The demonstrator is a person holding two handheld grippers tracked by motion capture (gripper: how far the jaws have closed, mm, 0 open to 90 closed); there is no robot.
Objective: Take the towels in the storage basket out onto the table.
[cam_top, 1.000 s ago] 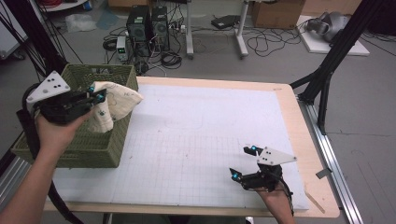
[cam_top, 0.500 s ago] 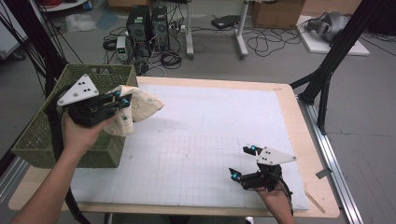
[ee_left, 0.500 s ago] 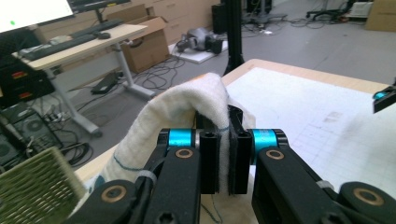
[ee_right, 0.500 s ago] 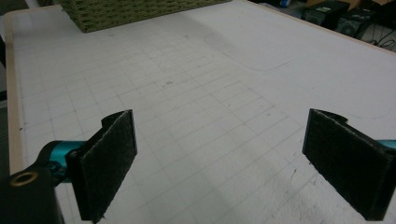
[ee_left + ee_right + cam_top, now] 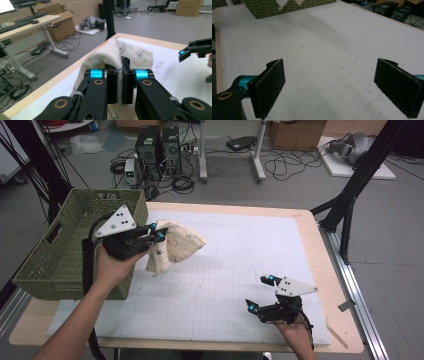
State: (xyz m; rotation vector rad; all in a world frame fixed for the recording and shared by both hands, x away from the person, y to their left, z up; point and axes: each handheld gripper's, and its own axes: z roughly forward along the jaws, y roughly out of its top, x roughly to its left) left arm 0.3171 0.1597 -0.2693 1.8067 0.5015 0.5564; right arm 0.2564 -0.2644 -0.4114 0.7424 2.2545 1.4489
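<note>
A cream cloth [image 5: 175, 246] with small dark marks hangs from my left gripper [image 5: 156, 234], which is shut on it just right of the green basket [image 5: 60, 250], above the white gridded mat [image 5: 225, 270]. In the left gripper view the cloth [image 5: 107, 56] is pinched between the two black jaws of the left gripper [image 5: 120, 86] and drapes over them. My right gripper [image 5: 259, 292] rests low over the mat near the front right, jaws wide apart. In its own view the right gripper [image 5: 329, 85] has only bare mat [image 5: 317, 50] between the pads.
The green basket stands at the table's left edge; its wall [image 5: 287, 6] shows far off in the right gripper view. The wooden table edge [image 5: 320, 270] runs along the right. Computers, cables and boxes lie on the floor beyond the table.
My left gripper has carried the cloth rightward, from over the basket out to above the mat's left part. The right gripper has stayed where it was.
</note>
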